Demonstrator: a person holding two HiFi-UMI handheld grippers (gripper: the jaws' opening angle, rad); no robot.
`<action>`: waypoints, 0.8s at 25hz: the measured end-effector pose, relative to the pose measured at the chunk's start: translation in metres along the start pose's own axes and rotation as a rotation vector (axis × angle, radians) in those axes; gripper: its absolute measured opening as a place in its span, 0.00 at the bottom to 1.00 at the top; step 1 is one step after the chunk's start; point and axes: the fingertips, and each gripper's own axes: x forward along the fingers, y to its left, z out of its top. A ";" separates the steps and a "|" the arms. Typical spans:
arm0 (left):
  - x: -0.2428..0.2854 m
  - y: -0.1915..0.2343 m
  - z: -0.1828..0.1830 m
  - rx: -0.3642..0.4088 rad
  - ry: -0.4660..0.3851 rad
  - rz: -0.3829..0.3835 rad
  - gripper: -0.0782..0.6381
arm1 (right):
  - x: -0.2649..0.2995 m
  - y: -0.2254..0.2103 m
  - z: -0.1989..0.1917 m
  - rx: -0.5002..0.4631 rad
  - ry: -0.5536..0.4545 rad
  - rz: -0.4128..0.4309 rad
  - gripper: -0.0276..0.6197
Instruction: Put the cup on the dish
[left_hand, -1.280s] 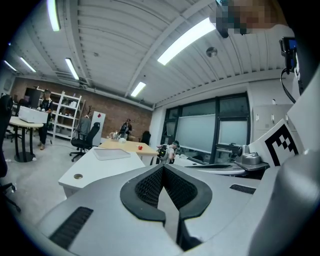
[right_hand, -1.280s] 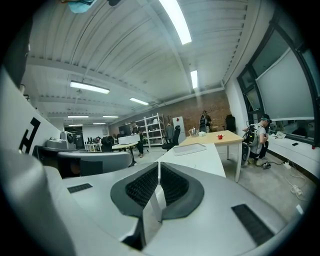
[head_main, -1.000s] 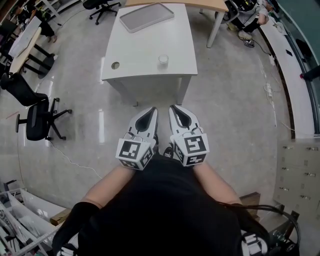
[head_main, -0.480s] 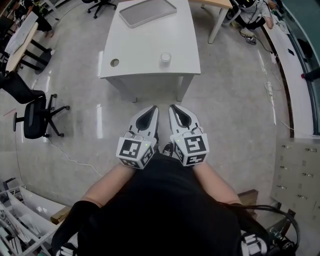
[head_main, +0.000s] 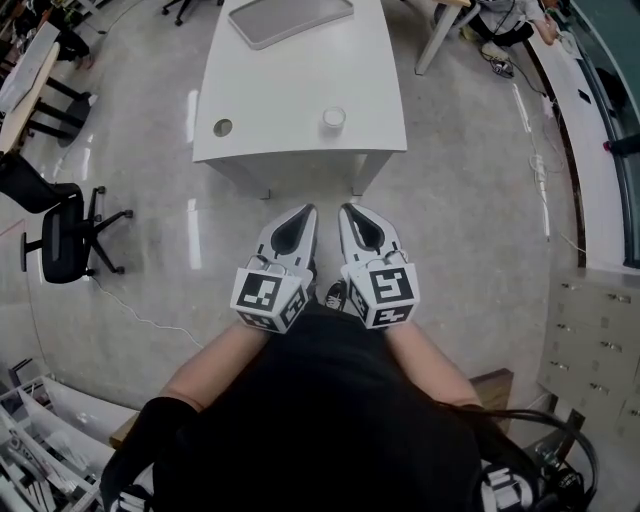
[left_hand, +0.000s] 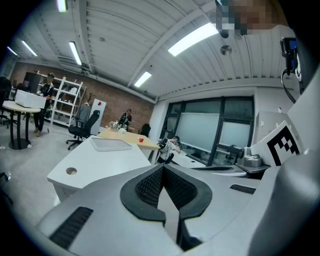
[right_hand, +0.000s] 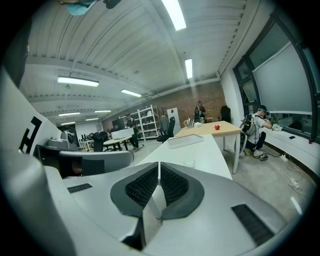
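No word, brand name, number or sign can be read anywhere in these views. The only printed marks are black-and-white square patterns on the cube (head_main: 268, 298) of the left gripper (head_main: 306, 210) and on the cube (head_main: 384, 293) of the right gripper (head_main: 346, 209). They are blocky coded shapes, not letters or digits.
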 end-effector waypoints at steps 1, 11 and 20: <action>0.005 0.006 0.001 -0.001 0.002 -0.002 0.10 | 0.007 -0.003 0.002 0.003 0.000 -0.004 0.07; 0.056 0.073 0.015 -0.025 0.023 -0.011 0.10 | 0.087 -0.015 0.014 0.013 0.041 -0.021 0.07; 0.087 0.120 0.035 -0.022 0.017 -0.045 0.10 | 0.139 -0.019 0.035 -0.011 0.050 -0.052 0.07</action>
